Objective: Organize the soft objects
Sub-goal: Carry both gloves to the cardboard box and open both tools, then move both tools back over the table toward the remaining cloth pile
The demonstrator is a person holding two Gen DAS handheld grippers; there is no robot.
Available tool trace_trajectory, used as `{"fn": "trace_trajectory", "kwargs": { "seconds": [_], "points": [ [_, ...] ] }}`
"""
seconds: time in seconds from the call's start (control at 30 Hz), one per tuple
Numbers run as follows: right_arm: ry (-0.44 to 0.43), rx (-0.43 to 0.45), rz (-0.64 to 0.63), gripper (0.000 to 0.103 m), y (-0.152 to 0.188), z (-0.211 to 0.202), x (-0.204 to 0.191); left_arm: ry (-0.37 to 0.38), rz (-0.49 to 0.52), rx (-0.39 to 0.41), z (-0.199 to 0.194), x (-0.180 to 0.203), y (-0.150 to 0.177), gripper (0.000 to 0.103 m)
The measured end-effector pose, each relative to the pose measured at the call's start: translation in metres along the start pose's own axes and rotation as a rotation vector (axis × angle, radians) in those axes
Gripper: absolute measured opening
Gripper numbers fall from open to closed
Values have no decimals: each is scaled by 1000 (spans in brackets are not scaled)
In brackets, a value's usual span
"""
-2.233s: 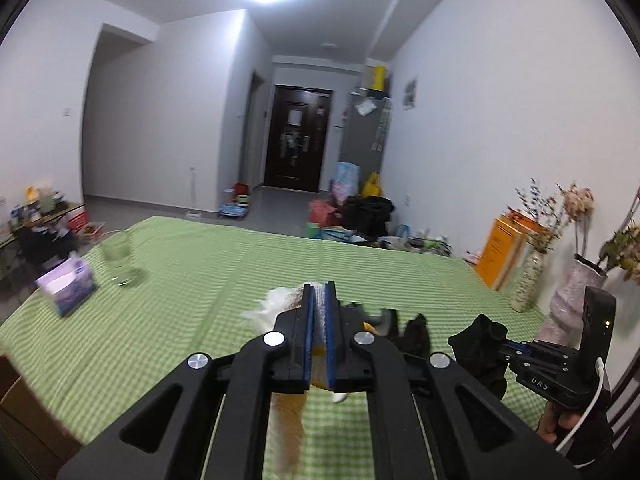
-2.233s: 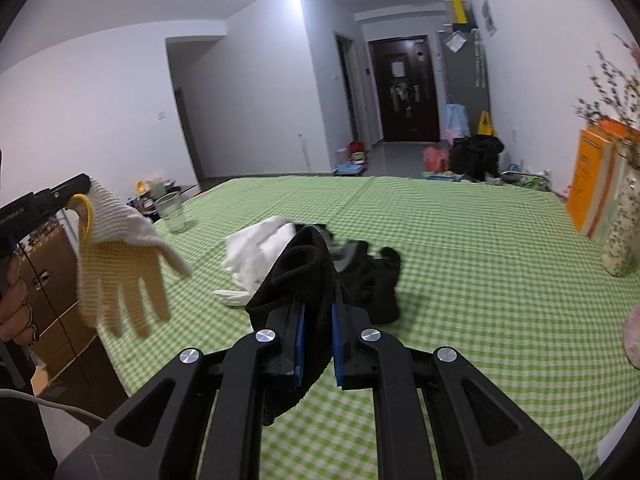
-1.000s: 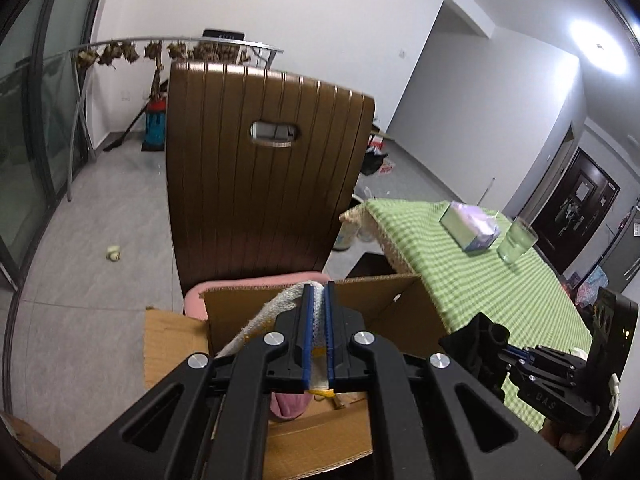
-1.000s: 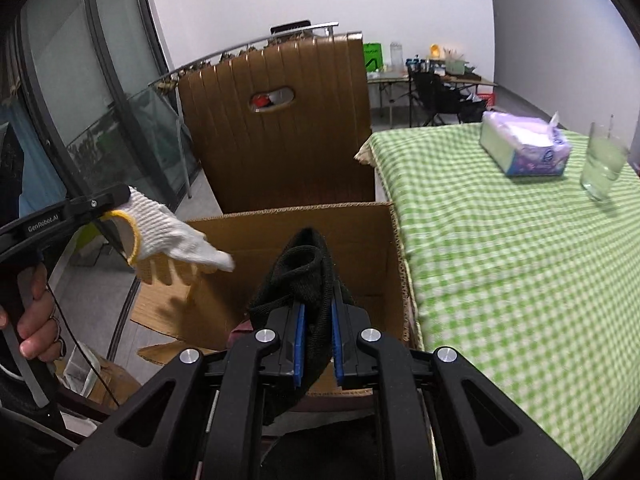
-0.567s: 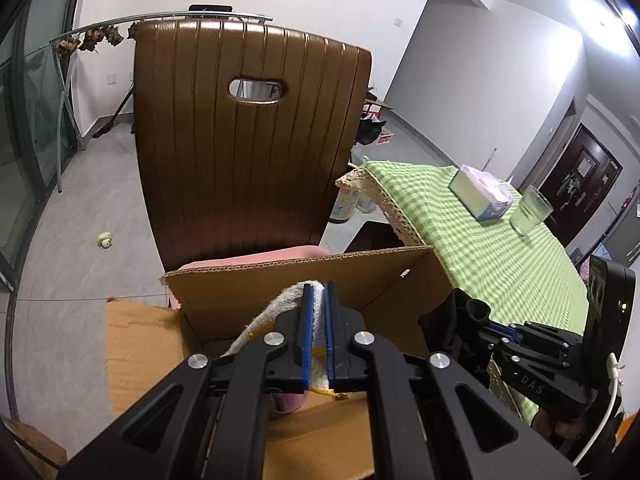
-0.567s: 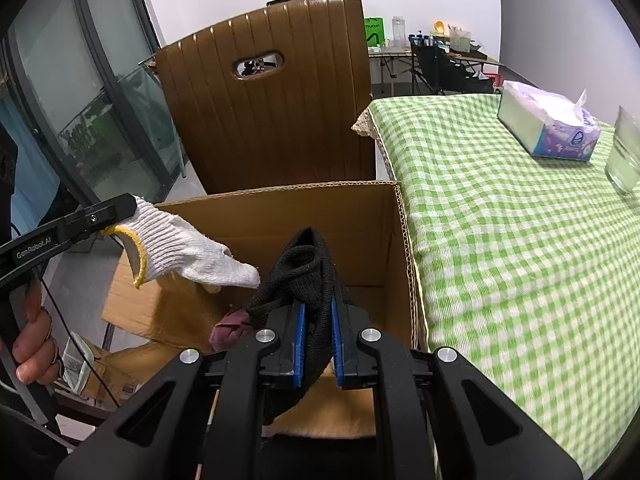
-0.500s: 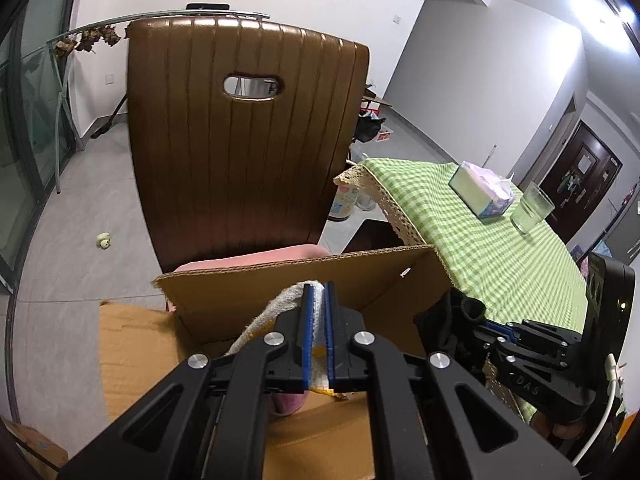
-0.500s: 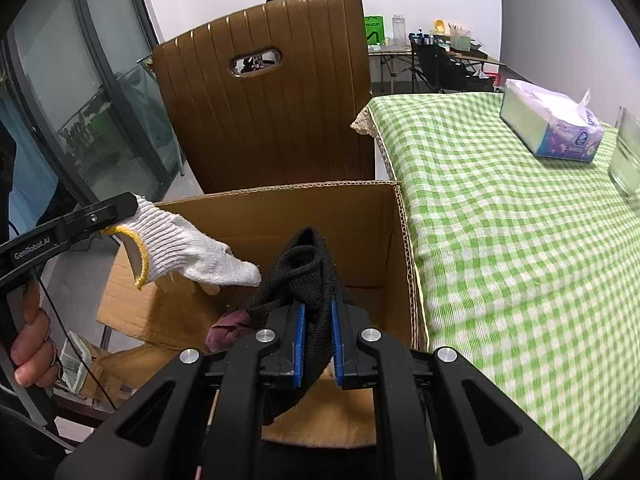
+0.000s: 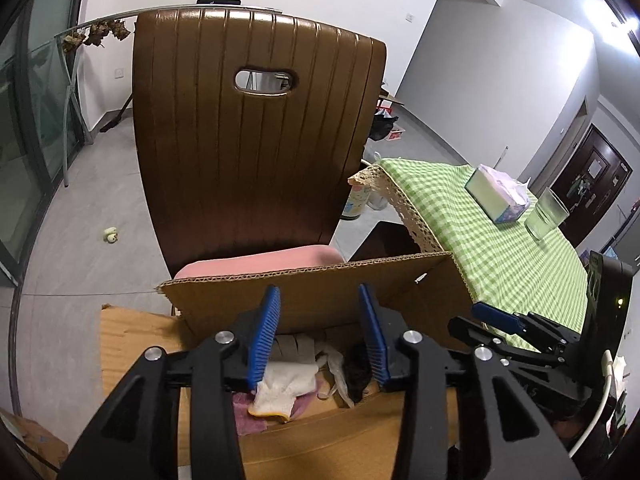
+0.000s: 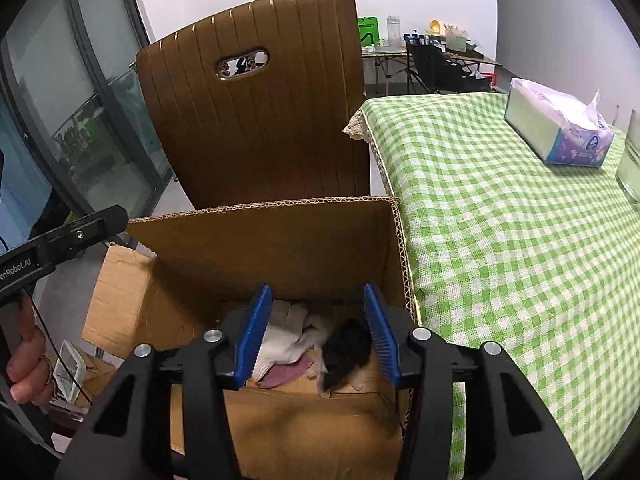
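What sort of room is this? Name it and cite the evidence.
Likely a home dining area: a brown dining chair, a table with a green checked tablecloth, and a tissue box on it.

Your gripper fingers (image 10: 252, 336) hide part of the cardboard box (image 10: 280, 240) floor; the glass (image 10: 632, 156) is cut off at the picture's edge.

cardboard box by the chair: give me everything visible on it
The cardboard box is plain brown corrugated board, open at the top, its far flap upright and a side flap folded out on the left. It stands between the brown chair and the green checked table, right beside the table's edge. What it rests on is hidden. Inside lie a white knit glove with a yellow cuff, a black glove, a pinkish cloth and more pale fabric. Both tongs hang open above it, touching nothing.
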State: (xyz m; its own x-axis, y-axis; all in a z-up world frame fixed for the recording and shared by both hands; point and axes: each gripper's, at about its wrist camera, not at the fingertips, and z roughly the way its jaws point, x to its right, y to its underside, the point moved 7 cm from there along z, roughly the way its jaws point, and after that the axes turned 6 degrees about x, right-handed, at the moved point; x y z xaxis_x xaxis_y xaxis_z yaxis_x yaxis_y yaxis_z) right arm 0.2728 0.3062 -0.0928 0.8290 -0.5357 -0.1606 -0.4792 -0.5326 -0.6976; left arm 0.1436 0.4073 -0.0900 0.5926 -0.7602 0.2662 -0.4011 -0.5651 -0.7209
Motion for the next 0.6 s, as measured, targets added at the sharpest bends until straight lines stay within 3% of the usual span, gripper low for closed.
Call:
{"fn": "trace_trajectory", "kwargs": {
  "seconds": [0.33,0.6],
  "points": [
    [43,55,-5,50,0,-46,7,38,32,46,-37,23,2,59],
    [148,175,70,54,11,-130,50,96,123,106,-73,82,12,69]
  ]
}}
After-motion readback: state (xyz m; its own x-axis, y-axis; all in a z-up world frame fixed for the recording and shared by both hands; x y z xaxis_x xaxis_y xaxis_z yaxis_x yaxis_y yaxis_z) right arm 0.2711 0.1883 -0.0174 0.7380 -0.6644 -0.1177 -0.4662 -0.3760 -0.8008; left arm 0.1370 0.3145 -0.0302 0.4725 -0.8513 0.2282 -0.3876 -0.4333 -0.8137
